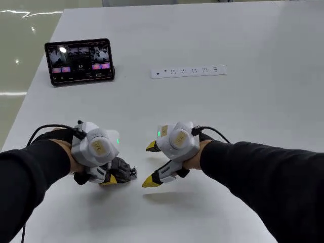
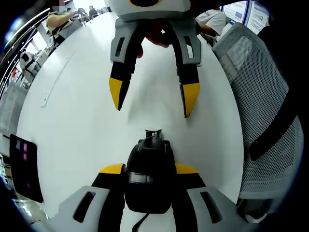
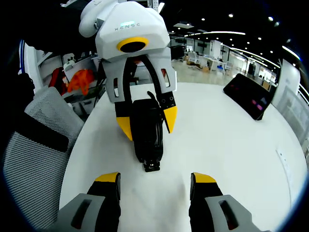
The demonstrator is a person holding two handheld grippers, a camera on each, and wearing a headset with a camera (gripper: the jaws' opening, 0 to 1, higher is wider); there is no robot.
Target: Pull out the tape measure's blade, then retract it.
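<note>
**Tape measure clamped in left gripper, right gripper open opposite**

Low in the head view, two dark-sleeved arms reach over a white surface (image 1: 253, 101). The left gripper (image 1: 114, 174), at lower left, has its jaws closed on the sides of a black tape measure (image 2: 147, 179). The case rests on the surface and points toward the frame's centre. In the left gripper view, the blade's end hook (image 2: 153, 133) sits right at the mouth of the case, with no blade drawn out.

The right gripper (image 1: 151, 163), just right of centre, faces the case. Its yellow-tipped jaws stand wide apart and hold nothing, with the tips near the hook but clear of it.

A tablet (image 1: 79, 61) with a lit screen stands at upper left. A white power strip (image 1: 188, 71) lies upper centre, well apart from the grippers. A grey mesh chair (image 2: 260, 96) shows at the right edge of the left gripper view.
</note>
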